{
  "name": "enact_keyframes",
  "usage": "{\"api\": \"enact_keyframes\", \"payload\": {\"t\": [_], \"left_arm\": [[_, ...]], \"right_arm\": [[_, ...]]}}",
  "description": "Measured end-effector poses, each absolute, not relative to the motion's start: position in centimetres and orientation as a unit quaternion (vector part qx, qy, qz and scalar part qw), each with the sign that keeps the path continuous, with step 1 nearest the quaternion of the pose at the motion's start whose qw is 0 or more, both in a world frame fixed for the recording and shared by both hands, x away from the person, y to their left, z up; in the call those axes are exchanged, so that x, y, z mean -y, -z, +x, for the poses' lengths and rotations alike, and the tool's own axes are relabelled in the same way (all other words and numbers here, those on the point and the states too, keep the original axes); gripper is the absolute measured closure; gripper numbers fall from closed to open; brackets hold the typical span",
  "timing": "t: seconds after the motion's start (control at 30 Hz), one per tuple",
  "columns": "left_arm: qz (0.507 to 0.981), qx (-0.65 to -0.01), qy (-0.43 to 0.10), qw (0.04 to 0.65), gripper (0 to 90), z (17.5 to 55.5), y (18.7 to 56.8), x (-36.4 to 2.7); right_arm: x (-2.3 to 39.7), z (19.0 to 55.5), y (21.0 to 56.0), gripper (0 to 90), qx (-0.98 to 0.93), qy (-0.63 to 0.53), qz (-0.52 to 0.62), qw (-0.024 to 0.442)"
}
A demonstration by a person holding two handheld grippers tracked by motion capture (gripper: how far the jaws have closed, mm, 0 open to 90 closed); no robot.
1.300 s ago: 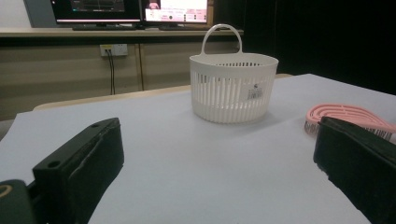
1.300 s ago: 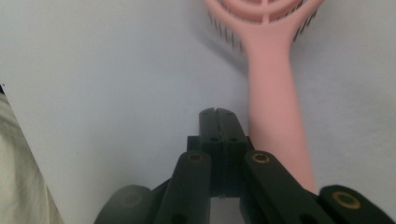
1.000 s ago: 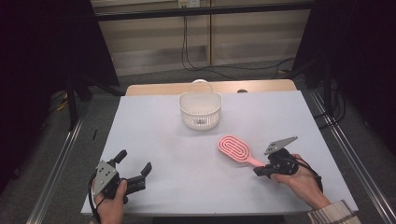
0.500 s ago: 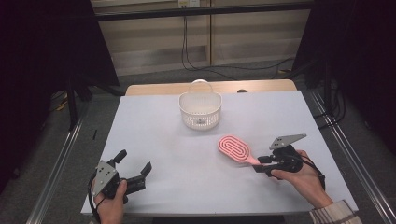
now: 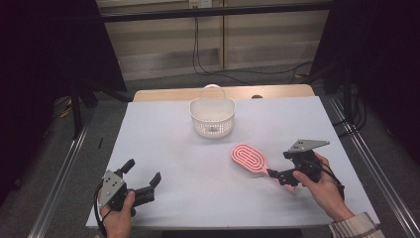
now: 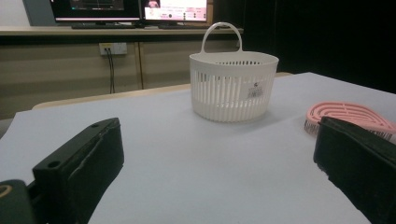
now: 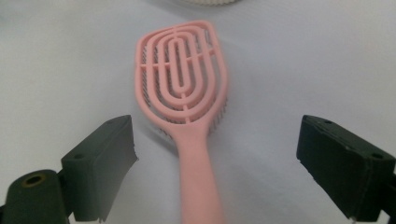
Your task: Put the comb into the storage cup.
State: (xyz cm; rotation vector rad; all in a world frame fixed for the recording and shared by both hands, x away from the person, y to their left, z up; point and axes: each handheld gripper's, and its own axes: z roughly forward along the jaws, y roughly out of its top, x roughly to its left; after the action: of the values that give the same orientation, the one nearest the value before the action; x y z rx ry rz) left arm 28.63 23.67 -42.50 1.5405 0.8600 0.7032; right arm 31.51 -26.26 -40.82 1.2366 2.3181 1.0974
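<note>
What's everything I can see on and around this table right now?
Hairbrush: one, pink, flat on the table right of centre, handle running between the right gripper's jaws, untouched by them.
Basket: one, white, slotted, with a hoop handle, upright at the table's far middle.
Table: one, pale grey-white top.
Monitors: two, lit, on a shelf behind the table.
Cables: dark, hanging down the far wall.
Left gripper: one, black, jaws open, near left corner, held in a hand.
Right gripper: one, black, its jaws have just been opening, wide either side of the brush handle.
</note>
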Motion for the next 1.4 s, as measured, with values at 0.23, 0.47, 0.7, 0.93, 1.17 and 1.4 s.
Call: {"api": "enact_keyframes", "payload": {"t": [0.23, 0.47, 0.7, 0.93, 1.17, 1.4], "left_arm": [[0.661, -0.365, -0.305, 0.581, 1.7, 28.6, 42.5, -23.7], [0.661, -0.365, -0.304, 0.581, 1.7, 28.6, 42.5, -23.6], [0.661, -0.365, -0.304, 0.581, 1.8, 28.7, 42.5, -23.7], [0.661, -0.365, -0.304, 0.581, 1.8, 28.7, 42.5, -23.7], [0.663, -0.363, -0.304, 0.58, 1.8, 28.6, 42.5, -23.6], [0.663, -0.363, -0.304, 0.58, 1.8, 28.6, 42.5, -23.6]], "right_arm": [[25.9, 31.2, 40.6, 8.7, -0.811, -0.367, 0.438, 0.127], [25.8, 31.7, 39.6, 4.8, -0.817, -0.377, 0.419, 0.124], [25.9, 32.8, 39.1, 4.2, -0.824, -0.381, 0.394, 0.142], [25.3, 33.7, 39.4, 3.8, -0.839, -0.352, 0.38, 0.169], [25.0, 34.8, 40.1, 2.5, -0.85, -0.334, 0.38, 0.148], [24.7, 35.7, 40.4, 2.9, -0.853, -0.338, 0.378, 0.125]]}}
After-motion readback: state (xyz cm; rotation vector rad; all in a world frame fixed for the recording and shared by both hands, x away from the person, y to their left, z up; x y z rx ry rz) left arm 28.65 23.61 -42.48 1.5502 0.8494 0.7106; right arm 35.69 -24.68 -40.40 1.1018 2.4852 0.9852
